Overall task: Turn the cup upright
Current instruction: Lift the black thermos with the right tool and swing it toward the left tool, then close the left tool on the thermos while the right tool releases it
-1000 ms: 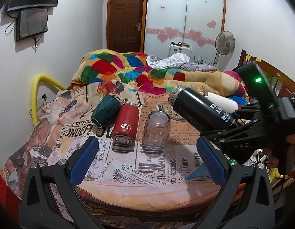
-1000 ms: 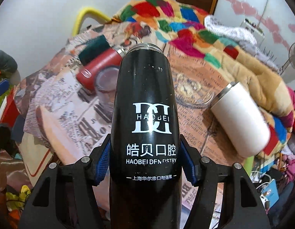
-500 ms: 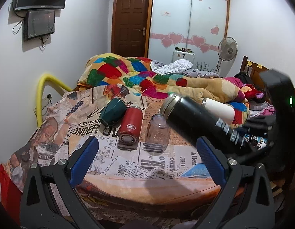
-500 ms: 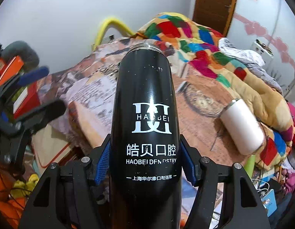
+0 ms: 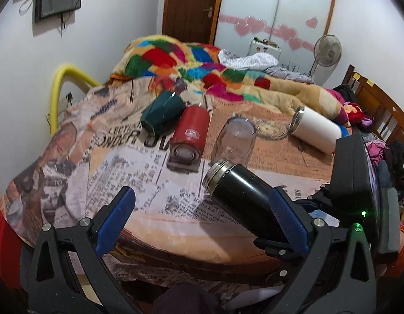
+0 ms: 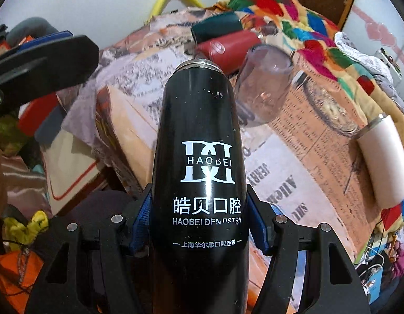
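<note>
Right gripper (image 6: pixel 199 225), clamped on the black flask (image 6: pixel 202 141), has swung it lower toward the left gripper (image 5: pixel 202 217), fingers apart; uprighting remains.

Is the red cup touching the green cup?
Touching. In the left wrist view the red cup lies against the green cup, side by side with no gap showing between them.

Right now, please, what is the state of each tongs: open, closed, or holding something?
Left tongs: open, holding nothing.
Right tongs: closed on the black bottle, gripped near its base.
</note>
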Demonstrator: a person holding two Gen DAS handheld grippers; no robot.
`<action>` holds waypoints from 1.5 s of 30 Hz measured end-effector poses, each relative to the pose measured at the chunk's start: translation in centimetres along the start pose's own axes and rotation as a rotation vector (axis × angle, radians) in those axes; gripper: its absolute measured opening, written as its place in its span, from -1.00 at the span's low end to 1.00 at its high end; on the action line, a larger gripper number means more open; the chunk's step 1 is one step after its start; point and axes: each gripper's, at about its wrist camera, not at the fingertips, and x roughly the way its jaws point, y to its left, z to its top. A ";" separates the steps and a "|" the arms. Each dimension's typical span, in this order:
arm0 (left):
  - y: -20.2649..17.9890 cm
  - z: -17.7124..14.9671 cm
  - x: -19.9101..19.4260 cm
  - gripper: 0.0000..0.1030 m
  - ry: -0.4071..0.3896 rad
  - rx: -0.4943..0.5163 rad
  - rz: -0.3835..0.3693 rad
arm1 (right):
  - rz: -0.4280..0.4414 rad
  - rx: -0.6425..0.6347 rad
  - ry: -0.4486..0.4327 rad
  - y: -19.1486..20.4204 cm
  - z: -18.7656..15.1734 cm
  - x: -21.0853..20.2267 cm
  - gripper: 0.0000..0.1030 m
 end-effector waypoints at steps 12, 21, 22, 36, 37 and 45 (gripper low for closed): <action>1.1 -1.1 4.3 1.00 0.129 -0.082 -0.043 | -0.005 -0.028 0.023 0.0 -0.2 1.6 0.20; 1.1 -1.5 6.1 0.85 0.223 -0.165 -0.136 | 0.032 0.017 0.036 -0.1 -0.9 1.6 0.21; 1.0 -1.5 6.3 0.81 0.239 -0.181 -0.148 | 0.038 0.024 0.031 -0.2 -1.0 1.4 0.22; -1.2 -2.5 9.4 0.66 0.397 -0.304 -0.255 | -0.040 0.131 -0.100 -1.5 -5.9 -6.2 0.22; -1.5 -2.5 9.6 0.66 0.402 -0.309 -0.252 | -0.054 0.154 -0.121 -1.9 -6.3 -7.1 0.22; -2.5 -3.0 11.6 0.59 0.458 -0.366 -0.165 | -0.123 0.298 -0.258 -3.8 -8.0 -11.3 0.33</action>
